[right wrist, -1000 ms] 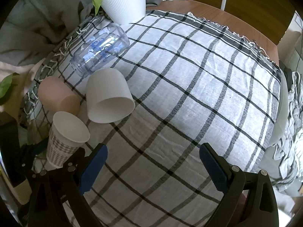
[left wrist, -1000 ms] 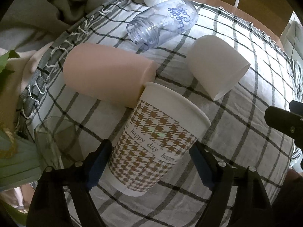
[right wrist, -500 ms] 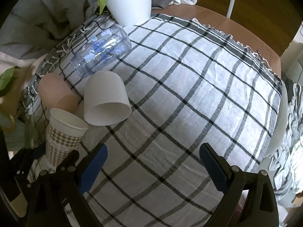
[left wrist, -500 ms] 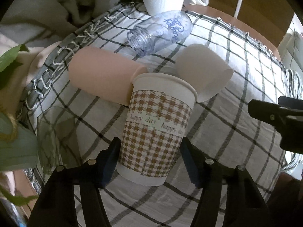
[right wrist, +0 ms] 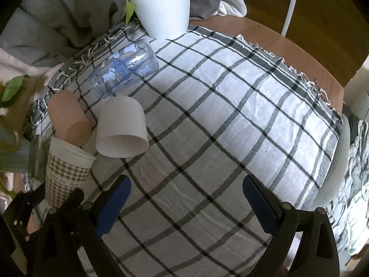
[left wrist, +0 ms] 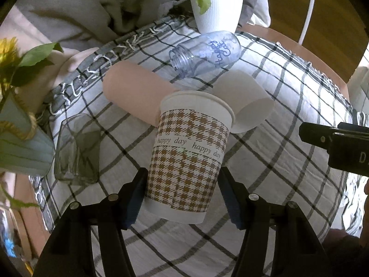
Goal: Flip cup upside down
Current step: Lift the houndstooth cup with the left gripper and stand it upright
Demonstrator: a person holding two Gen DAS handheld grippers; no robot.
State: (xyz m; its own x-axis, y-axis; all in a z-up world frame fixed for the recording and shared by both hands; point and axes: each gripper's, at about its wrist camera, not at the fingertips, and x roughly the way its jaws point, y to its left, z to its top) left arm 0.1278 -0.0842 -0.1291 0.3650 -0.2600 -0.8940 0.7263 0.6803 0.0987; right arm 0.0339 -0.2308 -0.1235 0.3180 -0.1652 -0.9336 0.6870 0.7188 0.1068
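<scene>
A paper cup (left wrist: 189, 157) with a brown houndstooth print and "happy day" lettering stands upright, mouth up. My left gripper (left wrist: 182, 196) is shut on the paper cup near its base, one blue pad on each side. The cup also shows in the right wrist view (right wrist: 66, 168), at the far left. My right gripper (right wrist: 185, 204) is open and empty over bare checked cloth. Its black body shows at the right edge of the left wrist view (left wrist: 336, 145).
A pink cup (left wrist: 136, 94), a white cup (left wrist: 244, 101) and a clear blue-lettered bottle (left wrist: 205, 53) lie on their sides behind the paper cup. A clear glass (left wrist: 76, 147) lies at the left. A white plant pot (left wrist: 216, 7) stands at the back. The checked cloth (right wrist: 230, 115) covers the table.
My left gripper has closed on the paper cup and tilted it from leaning to upright, lifting back from the table. The right gripper has stayed open and drawn back slightly.
</scene>
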